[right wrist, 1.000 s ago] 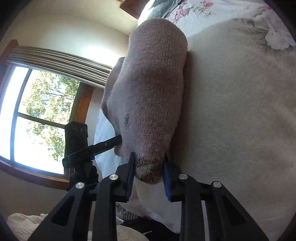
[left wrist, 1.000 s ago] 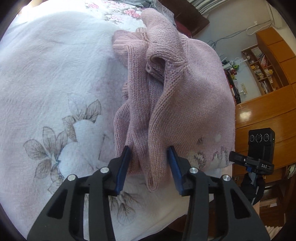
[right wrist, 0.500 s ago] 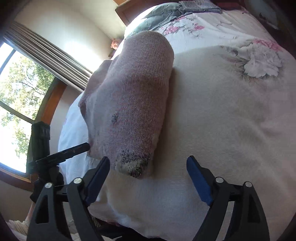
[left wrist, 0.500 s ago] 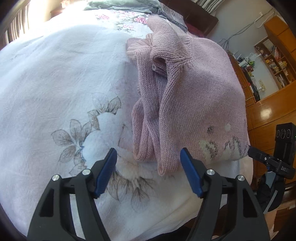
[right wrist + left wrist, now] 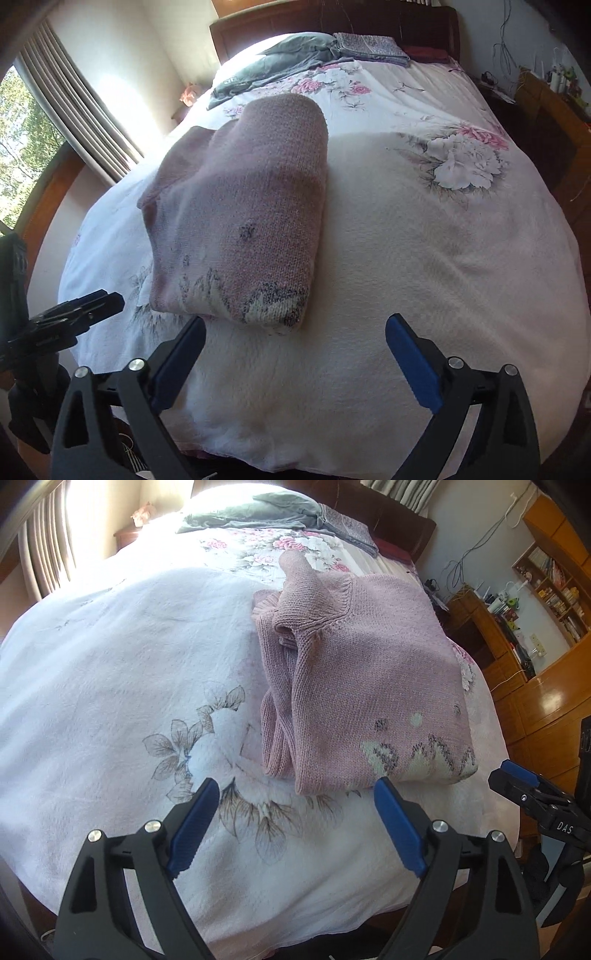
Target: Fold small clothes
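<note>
Bed (image 5: 92,686) | folded pink sweater (image 5: 369,686) long axis toward headboard | both hand-held grippers wide, empty: left (image 5: 299,830), right (image 5: 295,363)

- A home bedroom: a bed (image 5: 424,258) under a floral bedspread, against a dark wooden headboard (image 5: 332,22).
- A curtained window (image 5: 22,140) beside it.
- Wooden cabinets and a bookshelf (image 5: 546,579) along the wall.

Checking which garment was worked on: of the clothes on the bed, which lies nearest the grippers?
The pink knitted sweater, folded just ahead of both open grippers; the grey garment lies far off by the headboard.
</note>
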